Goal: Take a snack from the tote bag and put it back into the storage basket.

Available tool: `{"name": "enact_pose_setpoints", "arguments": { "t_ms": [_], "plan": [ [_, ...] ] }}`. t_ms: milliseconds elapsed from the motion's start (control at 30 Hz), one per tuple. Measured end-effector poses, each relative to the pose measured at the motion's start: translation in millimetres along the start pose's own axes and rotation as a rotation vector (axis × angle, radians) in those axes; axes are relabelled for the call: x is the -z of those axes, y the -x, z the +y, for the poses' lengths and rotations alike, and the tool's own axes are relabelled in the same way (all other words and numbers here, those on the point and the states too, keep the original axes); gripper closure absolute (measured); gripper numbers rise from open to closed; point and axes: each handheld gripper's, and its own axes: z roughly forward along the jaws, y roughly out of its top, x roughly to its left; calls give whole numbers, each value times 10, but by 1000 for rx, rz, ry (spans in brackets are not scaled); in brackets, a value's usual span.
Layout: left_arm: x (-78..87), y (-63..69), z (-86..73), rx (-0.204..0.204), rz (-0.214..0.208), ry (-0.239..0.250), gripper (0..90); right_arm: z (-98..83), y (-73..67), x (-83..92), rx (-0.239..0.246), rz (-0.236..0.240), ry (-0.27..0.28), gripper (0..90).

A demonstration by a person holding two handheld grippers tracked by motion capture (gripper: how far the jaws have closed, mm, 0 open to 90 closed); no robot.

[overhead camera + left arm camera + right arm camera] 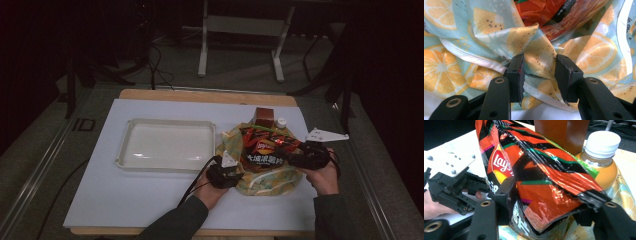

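A cloth bag [265, 184] printed with orange slices lies on the white mat at the right. My left gripper [235, 172] is at its left rim. In the left gripper view the jaws [537, 75] are shut on a raised fold of the bag's fabric [539, 50]. A red and black Lay's chips bag [262, 147] sits in the mouth of the cloth bag. My right gripper [290, 157] comes in from the right. In the right gripper view it [551, 195] is shut across the chips bag [536, 170], a jaw on each side.
A white tray [125, 145] stands on the mat to the left of the bag. Behind the bag are a brown box [264, 117] and a white-capped bottle [601, 157] of orange drink. Table legs and cables lie beyond the far edge.
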Motion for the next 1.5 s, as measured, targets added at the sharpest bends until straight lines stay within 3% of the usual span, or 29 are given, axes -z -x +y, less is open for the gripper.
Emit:
{"name": "enact_pose_setpoints", "arguments": {
  "t_ms": [400,800,1033,1500],
  "plan": [
    [0,-1,0,-1,1,-1,590,10,2,43,-15,25,18,707],
    [-1,-1,0,2,0,0,589,11,-6,88,-20,72,35,879],
    [0,-1,0,0,0,-2,589,31,-29,125,-35,113,62,900],
    [0,-2,1,1,-1,-1,589,133,-65,220,-58,149,107,900]
  ]
}}
